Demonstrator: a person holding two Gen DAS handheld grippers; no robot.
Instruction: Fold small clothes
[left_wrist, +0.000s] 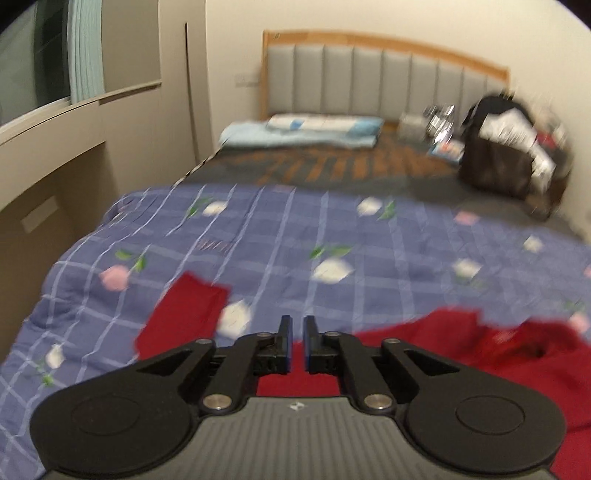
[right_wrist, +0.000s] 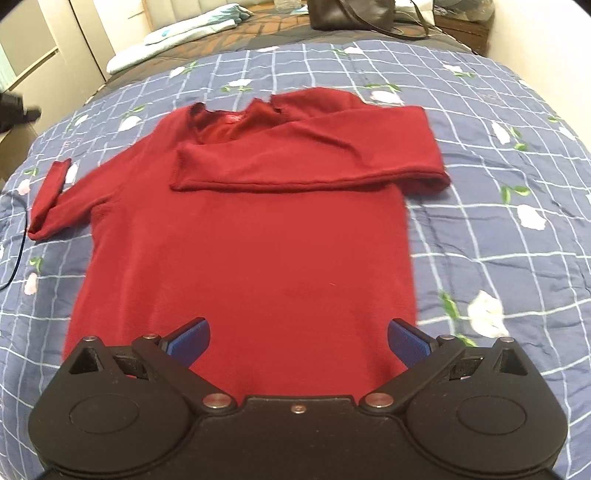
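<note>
On the bed, a red sweater (right_wrist: 243, 251) lies flat on a blue checked quilt (right_wrist: 498, 155) with a flower print. Its collar points toward 12 o'clock in the right wrist view and its hem toward 6 o'clock. One sleeve (right_wrist: 306, 158) is folded across the chest from 3 o'clock; the other sleeve (right_wrist: 51, 199) lies spread out toward 9 o'clock.

Right tool (right_wrist: 298, 338): jaws wide apart, nothing between them, positioned over the hem of the sweater.

Left tool (left_wrist: 298, 341): jaws stand at a narrow gap with no cloth between them. The view is blurred. Red fabric lies below and to 3 o'clock of it, and a sleeve end (left_wrist: 184, 314) shows at 10 o'clock.

At 12 o'clock, near the padded headboard (left_wrist: 369, 81), lie folded pale bedding (left_wrist: 295, 133) and a dark bag (left_wrist: 506, 155).
</note>
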